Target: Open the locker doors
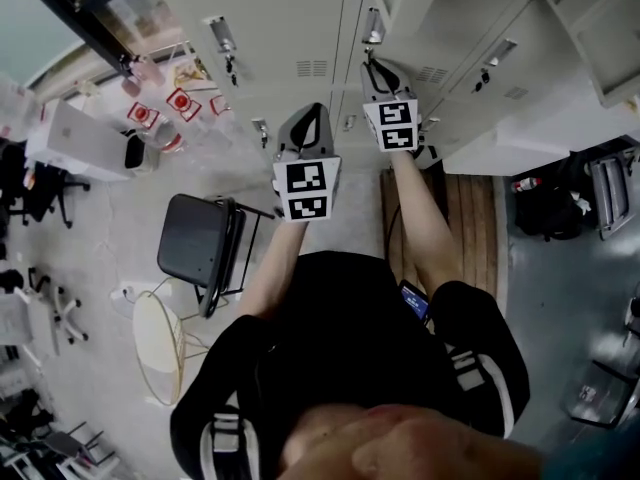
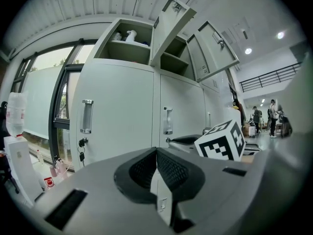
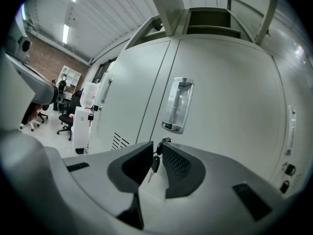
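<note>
Grey lockers [image 1: 300, 28] stand in front of me; two upper doors [image 2: 171, 28] hang open, while the lower doors [image 2: 117, 111] are closed. My right gripper [image 3: 157, 146] is up against a lower door below its recessed handle [image 3: 178, 104]. Its jaws stand slightly apart around the key [image 3: 165, 141] in the lock, and a second key [image 3: 154, 163] dangles in the gap. The pads do not visibly press on either. My left gripper [image 2: 156, 152] is shut on nothing, held short of the doors, facing the seam between two handles [image 2: 87, 116].
A black chair [image 1: 200, 243] and a round white wire table [image 1: 158, 343] are at my left. A wooden platform [image 1: 470, 228] lies at my right, with a black bag [image 1: 550, 208] beyond it. Keys hang from the left door's lock [image 2: 82, 143]. People [image 2: 257, 119] stand far off at the right.
</note>
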Available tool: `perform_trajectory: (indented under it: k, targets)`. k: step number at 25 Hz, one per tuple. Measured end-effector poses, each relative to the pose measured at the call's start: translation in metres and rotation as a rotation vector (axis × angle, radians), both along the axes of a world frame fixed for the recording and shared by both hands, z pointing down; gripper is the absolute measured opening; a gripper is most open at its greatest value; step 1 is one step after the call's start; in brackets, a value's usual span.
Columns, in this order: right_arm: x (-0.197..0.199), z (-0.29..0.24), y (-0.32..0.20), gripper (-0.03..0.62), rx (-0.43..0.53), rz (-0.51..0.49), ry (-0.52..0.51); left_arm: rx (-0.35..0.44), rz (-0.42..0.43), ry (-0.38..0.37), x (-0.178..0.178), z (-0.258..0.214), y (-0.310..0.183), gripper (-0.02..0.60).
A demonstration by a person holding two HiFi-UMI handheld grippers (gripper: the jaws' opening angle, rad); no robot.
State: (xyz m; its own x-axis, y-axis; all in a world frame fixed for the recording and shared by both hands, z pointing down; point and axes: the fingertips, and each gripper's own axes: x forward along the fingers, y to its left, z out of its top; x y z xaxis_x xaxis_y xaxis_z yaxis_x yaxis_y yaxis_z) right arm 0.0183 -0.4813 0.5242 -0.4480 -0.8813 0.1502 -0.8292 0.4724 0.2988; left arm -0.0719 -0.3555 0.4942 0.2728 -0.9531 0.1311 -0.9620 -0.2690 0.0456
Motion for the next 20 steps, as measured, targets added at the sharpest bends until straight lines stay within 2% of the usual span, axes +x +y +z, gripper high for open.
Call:
perform_trajectory:
  k: [20]
  targets:
    - [0.0018, 0.0001, -0.0048, 0.069, -0.028, 0.017, -0.061, 0.015, 0.02, 0.02, 0.002, 0.0004, 0.0031, 0.009]
